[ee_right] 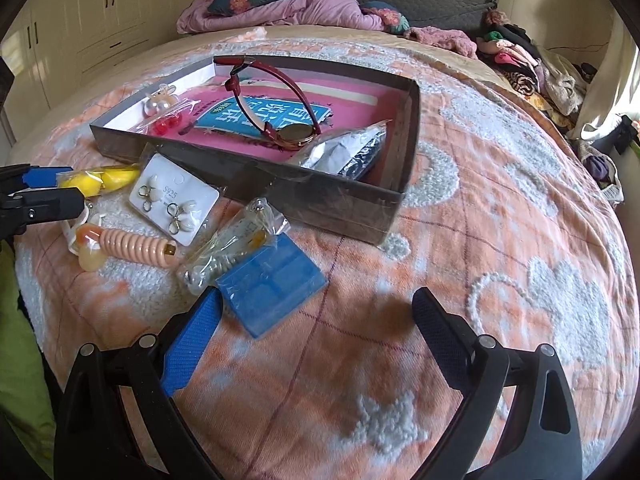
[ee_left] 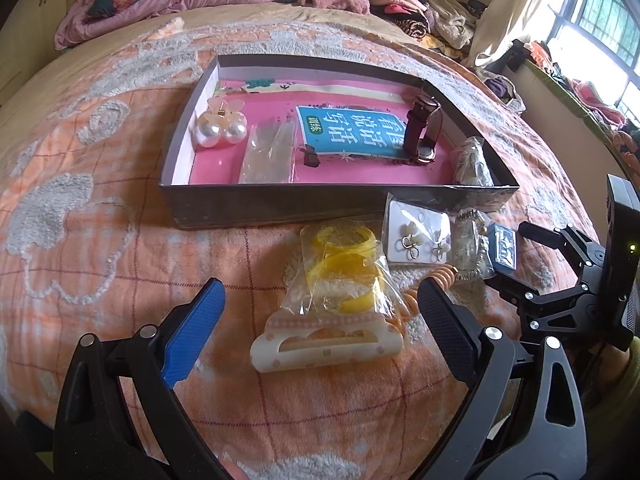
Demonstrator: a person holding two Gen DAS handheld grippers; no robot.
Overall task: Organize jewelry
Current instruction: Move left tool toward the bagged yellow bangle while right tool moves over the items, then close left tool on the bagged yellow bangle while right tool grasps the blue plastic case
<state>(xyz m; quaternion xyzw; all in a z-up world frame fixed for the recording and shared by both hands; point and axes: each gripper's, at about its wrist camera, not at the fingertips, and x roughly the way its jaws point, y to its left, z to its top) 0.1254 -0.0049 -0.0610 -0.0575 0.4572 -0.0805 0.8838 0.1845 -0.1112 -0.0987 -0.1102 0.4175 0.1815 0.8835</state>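
A dark shallow box with a pink lining sits on the bed. It holds a pearl hair ornament, a clear bag, a red-strapped watch and a silvery bag. My left gripper is open, with a bagged yellow piece and a cream hair claw on the bed between its fingers. My right gripper is open; a blue packet lies just ahead of its left fingertip. Nearby are an earring card, a peach spiral band and a bagged bead chain.
The orange and grey blanket covers the bed, with open room to the right of the box. Crumpled bedding and heaped clothes lie at the far end. A window is at the right and cupboards at the left.
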